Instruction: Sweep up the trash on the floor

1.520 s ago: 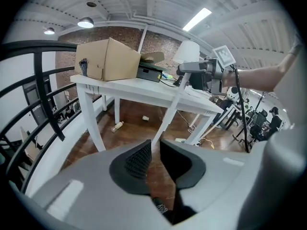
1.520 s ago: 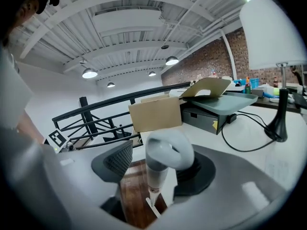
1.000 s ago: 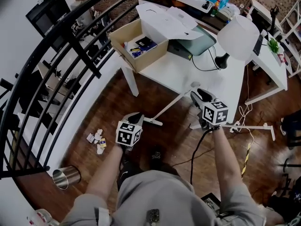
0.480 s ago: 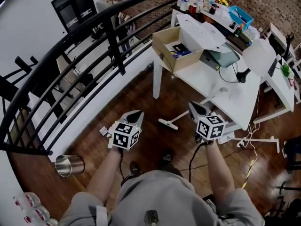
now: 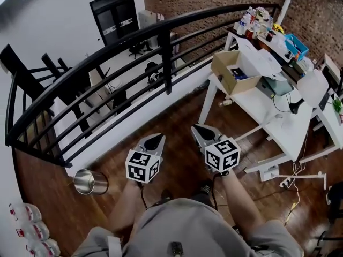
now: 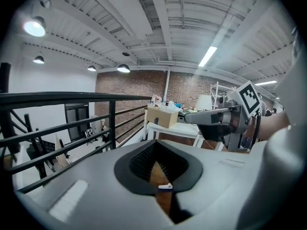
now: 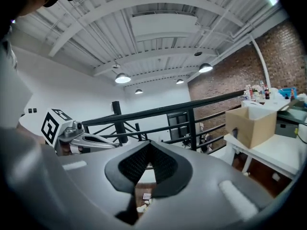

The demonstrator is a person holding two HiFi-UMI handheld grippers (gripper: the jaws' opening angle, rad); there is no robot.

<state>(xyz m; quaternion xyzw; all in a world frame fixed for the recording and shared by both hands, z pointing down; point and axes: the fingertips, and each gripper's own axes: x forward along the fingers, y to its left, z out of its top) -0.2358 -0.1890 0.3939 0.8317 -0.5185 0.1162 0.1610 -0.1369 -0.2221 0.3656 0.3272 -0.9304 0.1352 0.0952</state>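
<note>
Fingers [image 7: 129, 169] of right gripper [image 7: 149, 144] meet; trash [image 7: 146, 196] well beyond.

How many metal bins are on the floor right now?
1: the metal bin sits on the wood floor left of the left gripper, near the railing. Others may be hidden behind the person.

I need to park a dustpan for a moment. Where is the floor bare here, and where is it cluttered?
Free: the wood floor between the white base of the railing and the table leg, and the patch beside the metal bin. Crowded: the white table with its cardboard box, and the cables by its feet.
</note>
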